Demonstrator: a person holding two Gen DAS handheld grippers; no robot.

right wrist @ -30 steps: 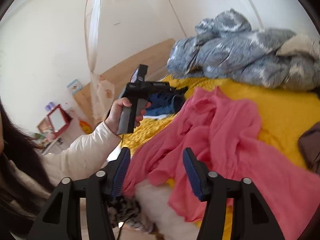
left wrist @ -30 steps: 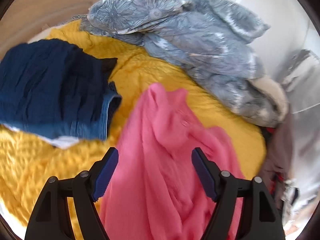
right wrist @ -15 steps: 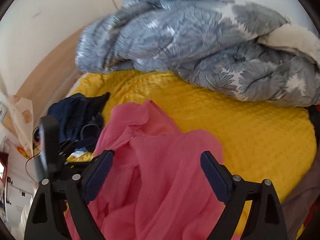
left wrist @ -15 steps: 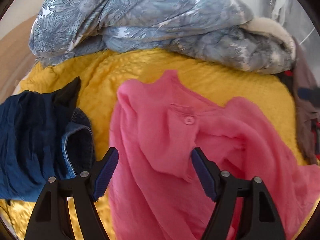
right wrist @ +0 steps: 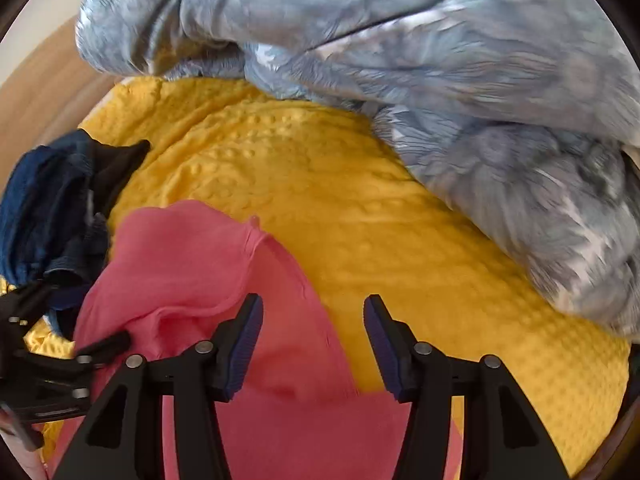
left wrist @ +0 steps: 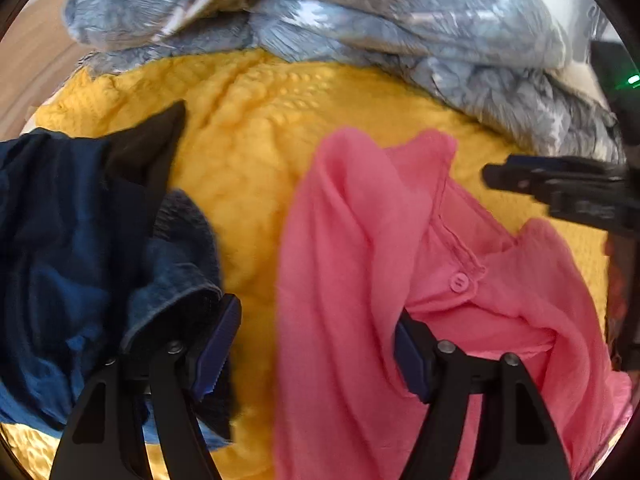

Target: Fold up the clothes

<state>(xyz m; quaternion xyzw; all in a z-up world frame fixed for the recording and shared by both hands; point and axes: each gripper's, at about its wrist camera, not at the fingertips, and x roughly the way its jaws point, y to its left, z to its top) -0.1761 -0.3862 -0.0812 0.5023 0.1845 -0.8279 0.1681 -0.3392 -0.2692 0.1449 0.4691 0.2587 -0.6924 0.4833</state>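
Showing both views now tilted steeply down and drawn in over the bed, with the room, sleeve and hand of a second ago gone from the right wrist view.

Showing the left claw released and closing slightly, straddling a fold of the pink crinkled-fabric buttoned garment, one pad tucked at that fold, the other hanging over the yellow waffle-textured bedspread.

Showing the right claw released and closing fast, with the pink garment's edge lying beneath and between the pads, neither pressing on it.

Displaying the garment rumpled on the bedspread, its pink button facing up.

Crowding the far side with a grey-blue floral duvet; flanking the garment with a dark blue heap of clothes.
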